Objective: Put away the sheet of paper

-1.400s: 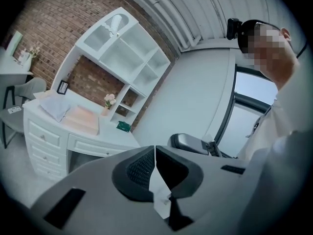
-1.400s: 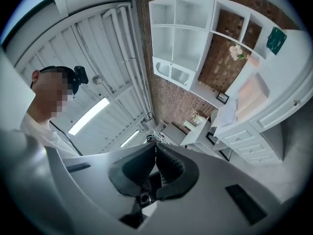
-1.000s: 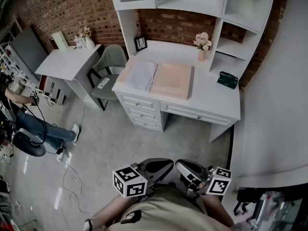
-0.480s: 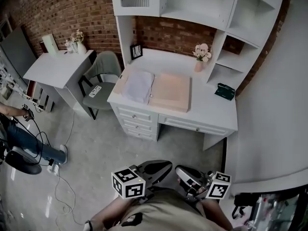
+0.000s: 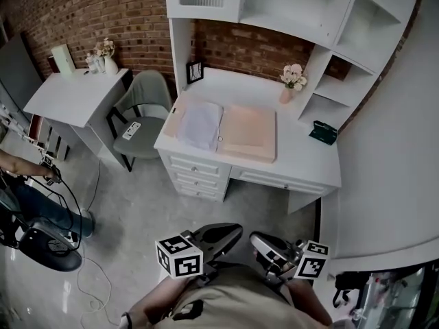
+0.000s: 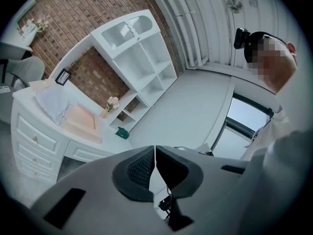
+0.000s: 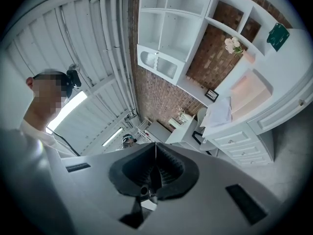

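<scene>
Nothing of the task looks done: the paper [image 5: 200,124] lies on the left half of the open folder [image 5: 248,130] on the desk [image 5: 302,153], well apart from the left gripper [image 5: 232,229] and right gripper [image 5: 256,239], both with jaws pressed together on nothing

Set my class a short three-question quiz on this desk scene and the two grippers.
1. True or false: the left gripper holds the sheet of paper.
2. In the head view, what stands left of the desk? A. chair B. ladder C. bin
3. Fill in: the jaws of the right gripper are ___.
Key: 1 false, the paper lies on the desk; 2 A; 3 shut, with nothing between them.
</scene>
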`<state>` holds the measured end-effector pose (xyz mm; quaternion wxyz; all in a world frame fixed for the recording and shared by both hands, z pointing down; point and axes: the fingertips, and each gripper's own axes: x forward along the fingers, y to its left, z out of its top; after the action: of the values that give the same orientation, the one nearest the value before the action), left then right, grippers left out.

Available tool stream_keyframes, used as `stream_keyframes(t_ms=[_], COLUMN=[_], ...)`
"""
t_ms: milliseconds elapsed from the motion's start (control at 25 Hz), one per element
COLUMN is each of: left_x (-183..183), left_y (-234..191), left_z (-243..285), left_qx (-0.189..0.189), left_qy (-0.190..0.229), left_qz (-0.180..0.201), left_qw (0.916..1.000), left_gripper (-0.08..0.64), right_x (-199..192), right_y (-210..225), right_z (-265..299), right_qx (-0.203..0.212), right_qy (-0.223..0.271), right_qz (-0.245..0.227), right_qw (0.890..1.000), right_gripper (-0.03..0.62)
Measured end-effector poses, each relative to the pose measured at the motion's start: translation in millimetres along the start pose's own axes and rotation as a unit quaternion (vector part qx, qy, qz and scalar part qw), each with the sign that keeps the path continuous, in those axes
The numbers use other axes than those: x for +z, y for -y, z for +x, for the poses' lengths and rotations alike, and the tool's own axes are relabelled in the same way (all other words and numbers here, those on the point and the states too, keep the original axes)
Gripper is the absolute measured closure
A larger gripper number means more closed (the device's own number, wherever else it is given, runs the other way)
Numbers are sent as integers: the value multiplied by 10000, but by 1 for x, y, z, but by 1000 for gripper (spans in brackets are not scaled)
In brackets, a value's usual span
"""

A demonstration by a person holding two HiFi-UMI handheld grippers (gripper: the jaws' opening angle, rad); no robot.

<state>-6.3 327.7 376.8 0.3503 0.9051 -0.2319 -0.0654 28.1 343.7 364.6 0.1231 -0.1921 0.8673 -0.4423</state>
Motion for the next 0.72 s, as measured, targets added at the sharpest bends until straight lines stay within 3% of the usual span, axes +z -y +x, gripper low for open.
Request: stream_keyframes(t_ms=[480, 720], left_x=[23, 23], left_y=[-47, -55], left_z=[-65, -67], left_qx=[325, 351], left_qy=[413, 448], left_qz=[-148, -322], left_qw=[9985, 9979], left_gripper=[537, 537], right_x=[-25, -28], right_y=[-1, 7], right_z=[71, 80], right_qx=[164, 67], right_qy=[-598, -769], right_qz=[42, 253], right_qw=[9981, 9967], right_gripper=[566, 565])
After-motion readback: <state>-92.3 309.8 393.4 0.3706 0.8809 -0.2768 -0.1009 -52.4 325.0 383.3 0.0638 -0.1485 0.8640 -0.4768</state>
